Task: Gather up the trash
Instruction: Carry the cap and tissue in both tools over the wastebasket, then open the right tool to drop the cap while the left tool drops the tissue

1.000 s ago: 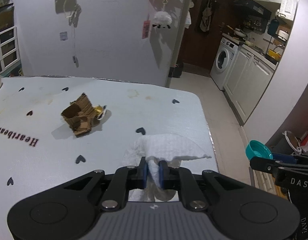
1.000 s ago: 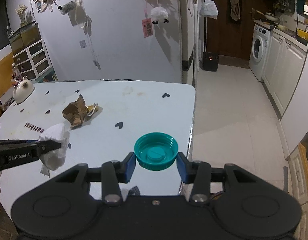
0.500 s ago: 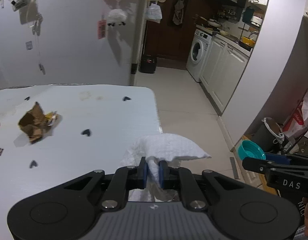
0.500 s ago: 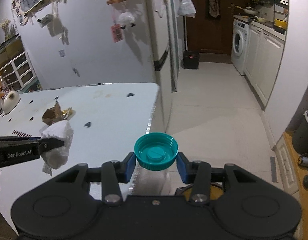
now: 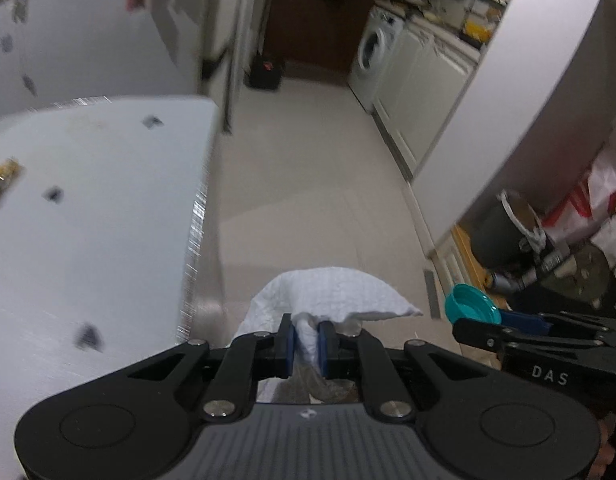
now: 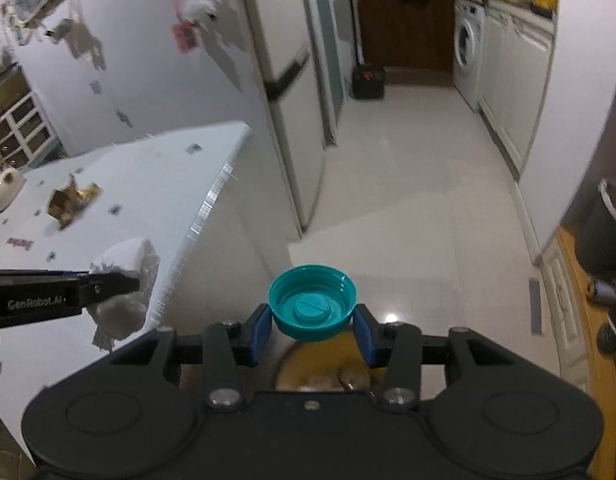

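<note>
Both cameras look forward and down from beside the table's (image 5: pixel 88 208) right edge toward the washing machine (image 6: pixel 466 46). The left view sits nearer the floor; both share the table (image 6: pixel 120 184) corner, the floor (image 5: pixel 308 184) and that machine (image 5: pixel 370 46).

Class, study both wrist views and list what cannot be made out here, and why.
- Dark bin, right wrist view: cut off by the frame edge; contents hidden.
- Brown crumpled trash on the table, left wrist view: cut off and motion-blurred.
- Tissue in the left gripper: lower part hidden behind the gripper.
</note>
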Motion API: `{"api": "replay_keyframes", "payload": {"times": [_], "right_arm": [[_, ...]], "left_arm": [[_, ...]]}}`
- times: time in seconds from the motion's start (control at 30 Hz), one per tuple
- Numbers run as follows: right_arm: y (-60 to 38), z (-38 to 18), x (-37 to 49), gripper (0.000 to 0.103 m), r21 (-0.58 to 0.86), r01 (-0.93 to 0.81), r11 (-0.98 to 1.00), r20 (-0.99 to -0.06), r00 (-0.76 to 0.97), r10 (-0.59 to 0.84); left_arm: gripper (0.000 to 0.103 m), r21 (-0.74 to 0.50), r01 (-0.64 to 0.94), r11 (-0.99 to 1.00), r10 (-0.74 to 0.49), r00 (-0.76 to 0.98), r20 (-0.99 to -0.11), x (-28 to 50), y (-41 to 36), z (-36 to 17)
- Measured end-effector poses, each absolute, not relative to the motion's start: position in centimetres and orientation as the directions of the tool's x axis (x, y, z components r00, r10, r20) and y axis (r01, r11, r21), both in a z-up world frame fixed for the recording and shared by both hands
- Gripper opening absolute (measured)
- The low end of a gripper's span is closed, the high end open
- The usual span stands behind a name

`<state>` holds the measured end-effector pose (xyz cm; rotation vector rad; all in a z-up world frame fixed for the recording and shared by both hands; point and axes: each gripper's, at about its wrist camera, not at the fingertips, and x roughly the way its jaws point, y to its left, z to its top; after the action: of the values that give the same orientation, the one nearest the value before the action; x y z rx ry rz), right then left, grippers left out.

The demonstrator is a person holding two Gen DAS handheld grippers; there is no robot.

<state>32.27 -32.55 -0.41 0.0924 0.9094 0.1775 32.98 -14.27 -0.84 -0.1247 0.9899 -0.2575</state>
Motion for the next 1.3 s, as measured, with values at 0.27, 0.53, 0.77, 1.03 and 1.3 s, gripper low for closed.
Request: {"api": "replay_keyframes", "payload": {"times": [0.27,0.53,0.77,1.03,1.3], "right_arm": [[-37.1,-7.2,32.4,0.045,0.2,-0.035,0.979,-0.85,0.49,0.191],[-38.0,-14.1,33.6,0.045,0.242,0.005,0.97,-0.895,0.387,0.221],[-37.9,-17.9,34.9,0.045,0.269,0.014,0.963,-0.906,0.342,0.248],[-37.8,-21.8,36.0,0.046,0.299,0.01,0.954,-0.913,0.294,0.283],[-37.3,-23.9,36.0,0.055,0.29,0.025,0.957,-0.932,0.234,0.276]], "left_arm": [[0.012,-0.271,0.166,0.948,-0.314,0.371,-0.874,35.0,-18.9,-8.6],[0.013,-0.301,0.122,0.946,-0.324,0.298,-0.898,39.3,-20.9,-15.1],[0.045,-0.271,0.108,0.956,-0.291,0.293,-0.911,42.4,-22.2,-18.4],[0.062,-0.211,0.096,0.973,-0.228,0.243,-0.943,41.2,-21.5,-20.5],[0.08,-0.185,0.055,0.981,-0.193,0.215,-0.957,39.3,-20.4,-21.6]]}}
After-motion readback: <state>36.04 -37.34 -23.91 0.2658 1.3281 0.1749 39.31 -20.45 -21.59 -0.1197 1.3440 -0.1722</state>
